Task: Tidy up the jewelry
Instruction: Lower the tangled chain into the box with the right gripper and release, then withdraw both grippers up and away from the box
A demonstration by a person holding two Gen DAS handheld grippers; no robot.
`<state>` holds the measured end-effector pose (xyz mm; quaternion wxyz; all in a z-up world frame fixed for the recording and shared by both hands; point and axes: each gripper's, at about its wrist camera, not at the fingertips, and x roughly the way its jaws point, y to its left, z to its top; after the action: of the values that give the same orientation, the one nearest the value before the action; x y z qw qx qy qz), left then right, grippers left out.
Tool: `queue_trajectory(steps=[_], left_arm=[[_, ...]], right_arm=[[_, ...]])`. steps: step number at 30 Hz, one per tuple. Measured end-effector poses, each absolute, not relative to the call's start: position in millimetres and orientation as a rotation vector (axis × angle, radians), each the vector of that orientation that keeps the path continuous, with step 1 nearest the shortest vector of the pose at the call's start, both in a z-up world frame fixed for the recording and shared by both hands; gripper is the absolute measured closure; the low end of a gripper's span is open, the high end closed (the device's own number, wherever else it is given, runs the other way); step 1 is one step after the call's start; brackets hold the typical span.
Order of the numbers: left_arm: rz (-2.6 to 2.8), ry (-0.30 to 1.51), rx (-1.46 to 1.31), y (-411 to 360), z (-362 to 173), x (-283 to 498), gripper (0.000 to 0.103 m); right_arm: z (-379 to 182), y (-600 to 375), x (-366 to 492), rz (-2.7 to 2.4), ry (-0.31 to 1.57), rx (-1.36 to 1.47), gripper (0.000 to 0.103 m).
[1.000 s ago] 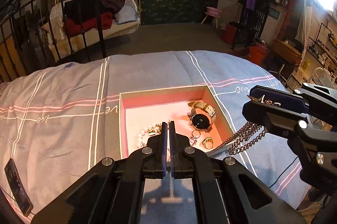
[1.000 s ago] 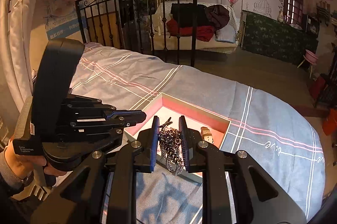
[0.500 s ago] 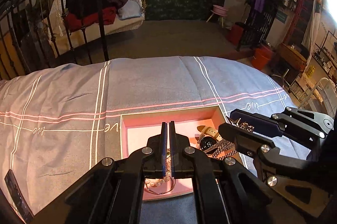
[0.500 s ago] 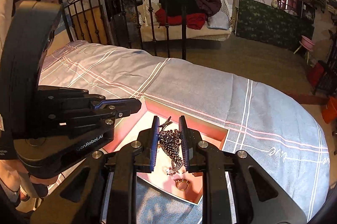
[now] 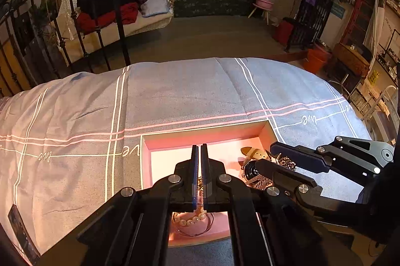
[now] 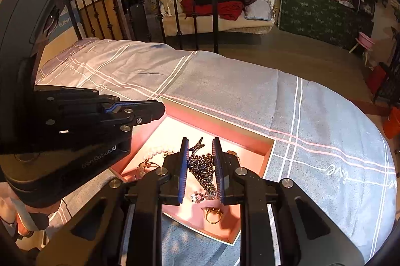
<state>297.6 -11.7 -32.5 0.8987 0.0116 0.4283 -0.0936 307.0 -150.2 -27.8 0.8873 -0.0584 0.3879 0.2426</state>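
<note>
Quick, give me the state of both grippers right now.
Left gripper: fingers shut, nothing visibly held, over the pink box.
Right gripper: shut on the chain necklace, over the box.
</note>
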Motion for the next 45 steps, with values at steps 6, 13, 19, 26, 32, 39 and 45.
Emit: queue_trajectory(steps=[6, 13, 19, 26, 32, 39, 45], left_arm=[[-0.176, 0.902, 0.016, -11, -33, 309, 0.101], [-0.165, 0.941, 0.028, -19, -42, 322, 0.101], [-0.165, 0.956, 0.007, -16, -47, 322, 0.101], [-0.156, 1.004, 0.024, -20, -50, 324, 0.022], [-0.153, 0.956, 0.077, -28, -51, 315, 0.007], [-0.137, 0.862, 0.111, -32, -40, 297, 0.007], [-0.117, 0.664, 0.107, -24, -10, 242, 0.007]], right_arm=[[-33, -149, 308, 0.509, 0.822, -0.131, 0.083], [-45, -143, 312, 0.514, 0.857, -0.135, 0.083], [-50, -142, 311, 0.515, 0.863, -0.135, 0.083], [-55, -144, 311, 0.51, 0.86, -0.098, 0.014], [-57, -150, 307, 0.447, 0.81, -0.066, 0.006], [-55, -153, 290, 0.416, 0.732, -0.074, 0.006], [-30, -166, 231, 0.35, 0.529, -0.086, 0.006]])
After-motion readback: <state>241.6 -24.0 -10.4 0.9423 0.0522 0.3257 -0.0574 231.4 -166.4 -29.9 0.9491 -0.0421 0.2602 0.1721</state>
